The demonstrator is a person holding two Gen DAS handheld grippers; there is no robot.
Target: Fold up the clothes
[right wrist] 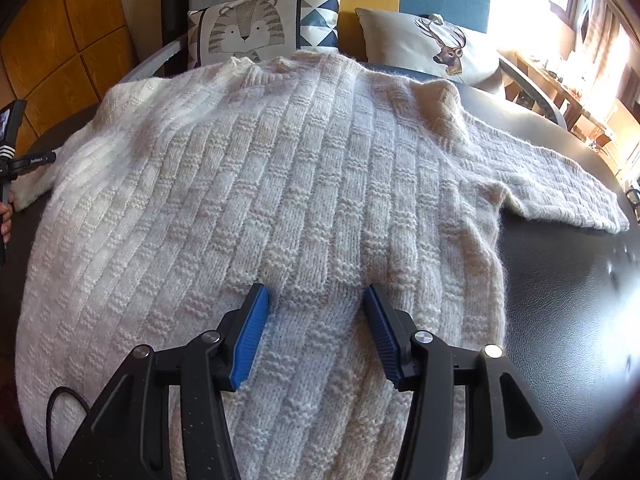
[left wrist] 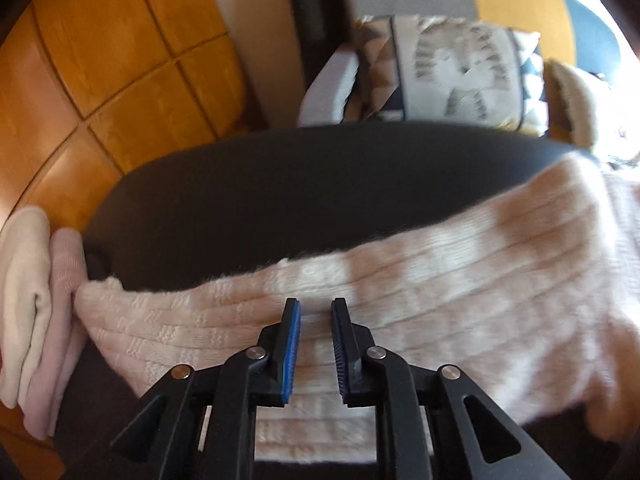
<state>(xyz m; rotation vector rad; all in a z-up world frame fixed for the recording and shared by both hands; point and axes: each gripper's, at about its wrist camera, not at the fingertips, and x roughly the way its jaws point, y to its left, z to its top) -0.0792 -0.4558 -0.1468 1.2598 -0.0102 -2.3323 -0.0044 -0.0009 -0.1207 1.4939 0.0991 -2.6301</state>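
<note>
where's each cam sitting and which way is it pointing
Left wrist: on the left claw, angled down at a sweater sleeve on the dark table, folded clothes at left; only its own fingers show.
Right wrist: on the right claw, angled down over the sweater body toward the pillows; its fingers and a hand at left show.
Shared: sweater, table, tiger pillow.

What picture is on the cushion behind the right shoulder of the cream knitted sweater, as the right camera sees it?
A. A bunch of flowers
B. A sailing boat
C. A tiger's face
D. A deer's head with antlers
D. The white cushion beyond the cream knitted sweater shows a brown deer's head with antlers; the tiger's face is on the other cushion, further left.
</note>
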